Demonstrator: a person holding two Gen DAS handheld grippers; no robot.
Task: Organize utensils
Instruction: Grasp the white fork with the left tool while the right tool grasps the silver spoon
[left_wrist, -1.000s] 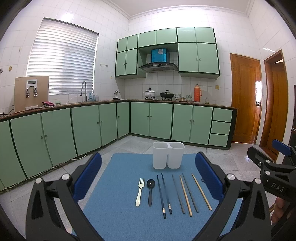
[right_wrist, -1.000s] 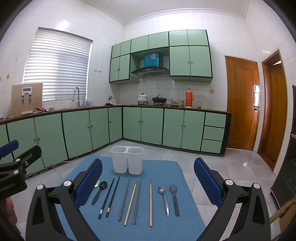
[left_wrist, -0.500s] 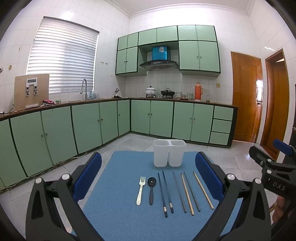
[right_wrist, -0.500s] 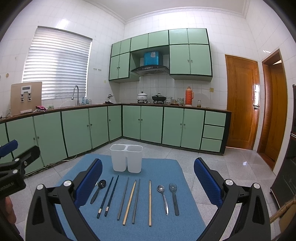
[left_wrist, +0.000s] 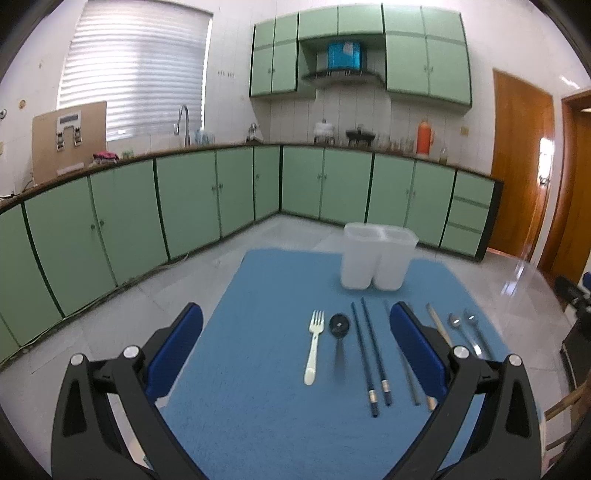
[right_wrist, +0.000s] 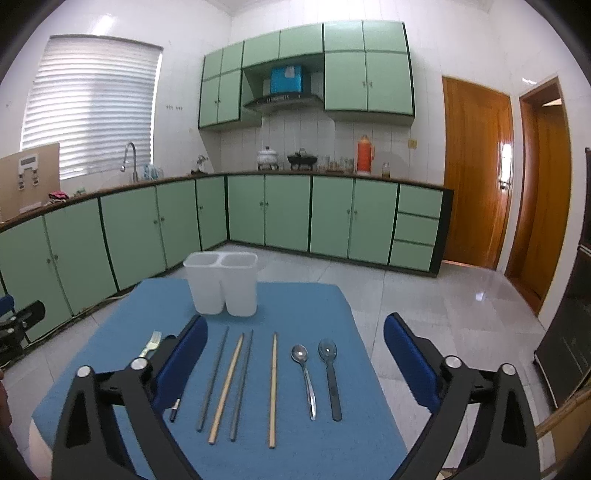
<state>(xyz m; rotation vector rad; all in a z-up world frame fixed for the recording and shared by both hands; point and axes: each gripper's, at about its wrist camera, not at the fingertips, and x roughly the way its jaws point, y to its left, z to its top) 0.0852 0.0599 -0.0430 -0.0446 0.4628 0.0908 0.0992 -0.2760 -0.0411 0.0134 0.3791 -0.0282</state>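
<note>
A white two-compartment holder (left_wrist: 377, 260) (right_wrist: 222, 282) stands at the far end of a blue mat (left_wrist: 258, 413) (right_wrist: 295, 302). In a row on the mat lie a cream fork (left_wrist: 314, 345), a black spoon (left_wrist: 338, 328), dark blue chopsticks (left_wrist: 371, 354), grey chopsticks (right_wrist: 212, 376), wooden chopsticks (right_wrist: 273, 387), a metal spoon (right_wrist: 304, 373) and a dark spoon (right_wrist: 330, 373). My left gripper (left_wrist: 295, 343) is open above the left utensils. My right gripper (right_wrist: 295, 354) is open above the right ones. Both are empty.
The mat covers a small table standing on a pale tiled floor (right_wrist: 443, 295). Green cabinets (right_wrist: 288, 214) line the far walls. Wooden doors (right_wrist: 476, 170) are at the right.
Both grippers have moved forward and lower toward the mat. The left view has swung left, the right view has swung right. The utensils have not moved.
</note>
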